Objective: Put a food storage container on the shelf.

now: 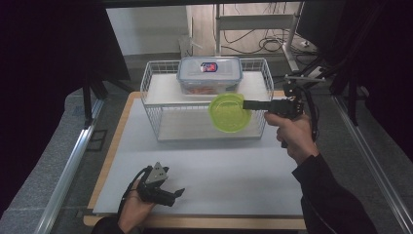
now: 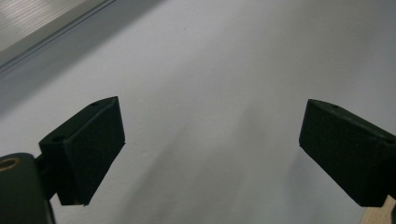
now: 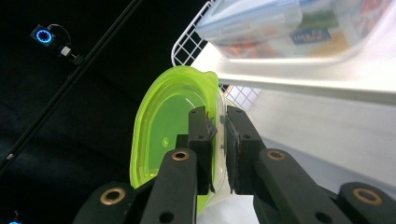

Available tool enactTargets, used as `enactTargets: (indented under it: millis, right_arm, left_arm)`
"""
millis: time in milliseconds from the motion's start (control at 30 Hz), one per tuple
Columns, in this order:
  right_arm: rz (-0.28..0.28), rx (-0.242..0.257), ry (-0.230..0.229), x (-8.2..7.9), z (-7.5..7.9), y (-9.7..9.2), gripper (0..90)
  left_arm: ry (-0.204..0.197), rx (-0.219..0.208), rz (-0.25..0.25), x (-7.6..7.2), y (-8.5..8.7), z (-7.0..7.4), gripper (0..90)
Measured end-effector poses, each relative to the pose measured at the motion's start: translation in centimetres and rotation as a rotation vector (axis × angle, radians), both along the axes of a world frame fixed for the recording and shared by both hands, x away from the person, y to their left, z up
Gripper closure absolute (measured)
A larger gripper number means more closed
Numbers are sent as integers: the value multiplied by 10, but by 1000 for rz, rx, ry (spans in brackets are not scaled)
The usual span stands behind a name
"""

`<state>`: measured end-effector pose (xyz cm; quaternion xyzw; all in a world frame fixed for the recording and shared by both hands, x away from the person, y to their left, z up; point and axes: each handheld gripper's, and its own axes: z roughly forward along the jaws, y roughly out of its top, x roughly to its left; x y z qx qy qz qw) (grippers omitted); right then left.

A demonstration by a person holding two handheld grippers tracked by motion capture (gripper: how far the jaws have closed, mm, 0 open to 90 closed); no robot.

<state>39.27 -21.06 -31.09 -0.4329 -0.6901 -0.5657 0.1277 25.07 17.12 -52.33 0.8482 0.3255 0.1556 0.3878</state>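
At the left of the high view, the left gripper rests low on the white table top, near the front edge, held in the person's left hand. In the left gripper view its jaws stand wide apart with nothing between them; bare table surface lies beyond.

At centre stands a white wire rack with an upper shelf and a lower shelf. On the upper shelf sits a clear lidded food container with blue clip edges and a label on its lid.

To the right, the right gripper is held off the table in the person's right hand, pointing leftward at the rack. Its jaws are nearly closed and pinch the rim of a lime-green plastic bowl. The right gripper view shows one jaw inside the bowl wall and one outside.

The bowl hangs tilted on edge, its open side facing the camera in the high view, in front of the right part of the rack at the level of the gap between the two shelves. The lower shelf lies directly beyond and slightly below the bowl. Judged from this, the right gripper is the nearer tool for any placement into the rack; the left is well apart from it.
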Motion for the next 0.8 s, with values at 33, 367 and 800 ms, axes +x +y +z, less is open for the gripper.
enactTargets:
  millis: [33, 367, 800]
  right_arm:
    - [-2, 4, -1, 1, 2, 1, 817]
    - [-30, 12, -19, 19, 29, 11, 817]
    - [-123, 12, -39, 49, 60, 14, 818]
  left_arm:
    - [2, 1, 1, 0, 0, 0, 67]
    - [9, 2, 0, 1, 0, -1, 60]
    - [14, -2, -4, 0, 1, -1, 61]
